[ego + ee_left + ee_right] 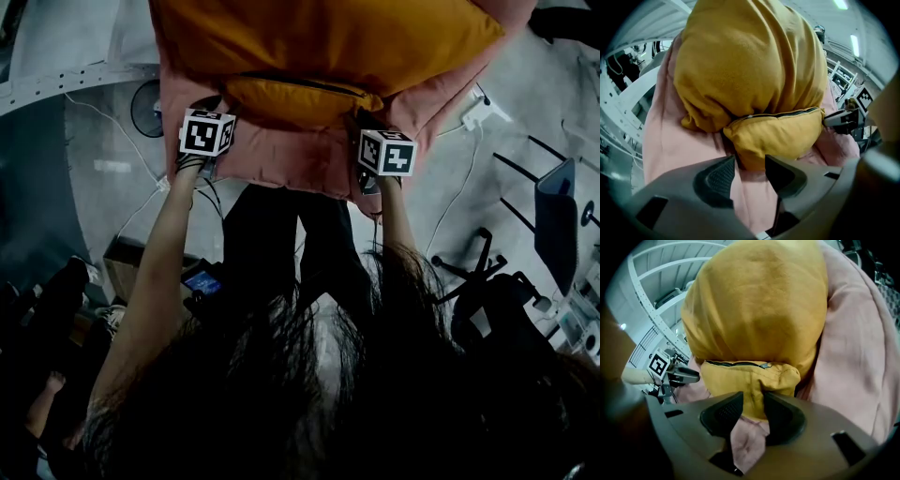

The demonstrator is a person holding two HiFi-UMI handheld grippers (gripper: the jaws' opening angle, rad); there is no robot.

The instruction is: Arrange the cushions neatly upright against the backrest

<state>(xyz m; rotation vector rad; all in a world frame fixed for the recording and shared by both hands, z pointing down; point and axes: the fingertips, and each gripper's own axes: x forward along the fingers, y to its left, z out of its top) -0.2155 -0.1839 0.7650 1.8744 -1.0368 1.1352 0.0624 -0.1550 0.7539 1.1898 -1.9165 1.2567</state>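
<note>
A mustard-yellow cushion (319, 37) with a zip lies on a bigger pink cushion (281, 155). My left gripper (208, 142) is at their near left edge and my right gripper (384, 155) at the near right. In the left gripper view the yellow cushion (750, 65) bulges ahead. My left gripper (750, 161) stands open, with pink cushion (665, 140) fabric loose in the gap and the yellow edge at its tips. In the right gripper view my right gripper (752, 397) pinches the yellow cushion (754, 301) corner, which fills the gap. The pink cushion (853, 357) fabric hangs below.
Below the cushions lies a grey floor with white cables and a power strip (483, 112). An office chair base (478, 262) stands at the right and a brown box (122, 267) at the left. The person's dark hair (309, 394) covers the lower head view.
</note>
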